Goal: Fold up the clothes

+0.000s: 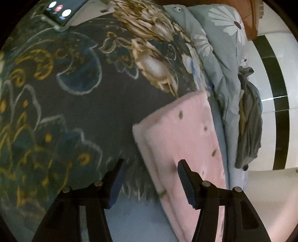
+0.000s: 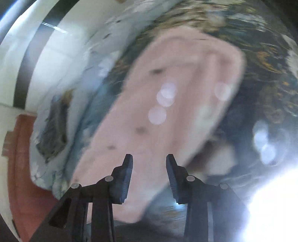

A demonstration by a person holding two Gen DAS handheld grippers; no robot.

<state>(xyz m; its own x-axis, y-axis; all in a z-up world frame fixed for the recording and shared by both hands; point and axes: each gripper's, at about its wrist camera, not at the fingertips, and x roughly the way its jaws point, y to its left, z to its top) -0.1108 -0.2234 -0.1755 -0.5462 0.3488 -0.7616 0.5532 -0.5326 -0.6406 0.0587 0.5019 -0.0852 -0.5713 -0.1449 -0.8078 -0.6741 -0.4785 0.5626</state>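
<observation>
Dark floral bedspread (image 1: 78, 104), patterned with teal and gold flowers, covers most of the bed in the left wrist view. At its far left edge a phone (image 1: 58, 11) lies with its screen lit. Moving right, the left gripper (image 1: 150, 163) hangs above the bedspread with its jaws spread apart and nothing between them; its right finger (image 1: 186, 184) sits in front of the pink garment. That folded pink garment (image 1: 186, 134), dotted with small dark marks, lies flat on the bedspread as a long strip, its layered edges showing along its left side. Just to its right runs a bunched grey-blue quilt (image 1: 219, 61) printed with white daisies, and a crumpled grey cloth (image 1: 249, 121) rests on the quilt's far side. Beyond these is a white wall with a black stripe (image 1: 273, 78).

From the right wrist view, heavily blurred, the quilt (image 2: 78, 89) and the grey cloth (image 2: 54, 130) appear at left. The pink garment (image 2: 167, 104) fills the centre. The right gripper (image 2: 149, 157) is over its near end, jaws parted and empty. Bright glare washes out the lower right.
</observation>
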